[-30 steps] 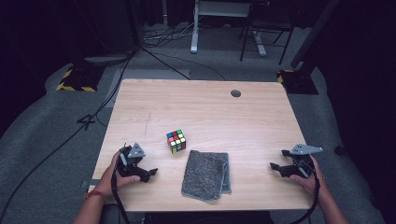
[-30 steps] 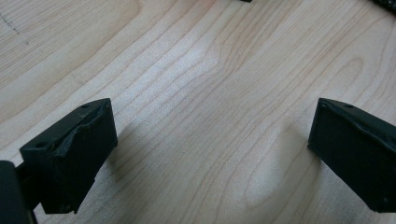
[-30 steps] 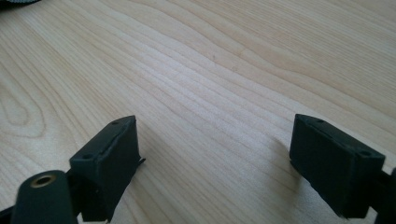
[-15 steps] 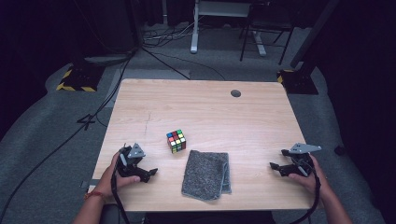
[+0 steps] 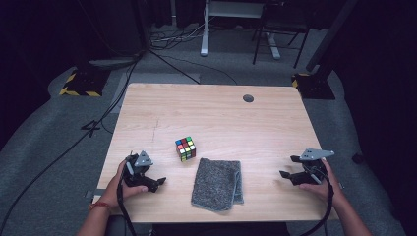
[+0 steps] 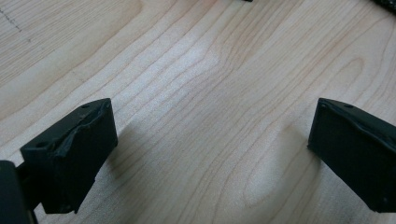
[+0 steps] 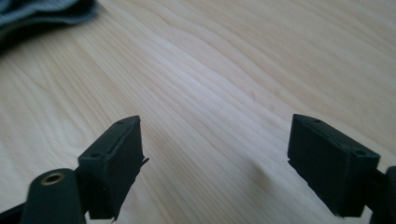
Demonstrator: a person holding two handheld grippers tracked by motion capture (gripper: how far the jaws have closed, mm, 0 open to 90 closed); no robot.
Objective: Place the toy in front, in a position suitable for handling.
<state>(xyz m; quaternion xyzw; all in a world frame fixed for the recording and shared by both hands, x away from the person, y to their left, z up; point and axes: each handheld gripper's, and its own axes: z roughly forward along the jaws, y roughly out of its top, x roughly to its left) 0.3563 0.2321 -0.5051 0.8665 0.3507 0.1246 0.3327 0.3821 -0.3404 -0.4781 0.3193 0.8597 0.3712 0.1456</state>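
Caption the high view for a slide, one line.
Both tongs, left and right, rest open at the wooden table's near corners, flanking a folded grey cloth and a colour cube.

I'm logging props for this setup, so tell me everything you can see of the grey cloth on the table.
The grey, fuzzy-looking folded cloth lies flat on the light wooden table near its front edge, roughly rectangular, with a layered fold along its right side. It sits just in front and right of the multicoloured puzzle cube, apparently not touching it. Nothing rests on it, and neither hand-held gripper touches it.
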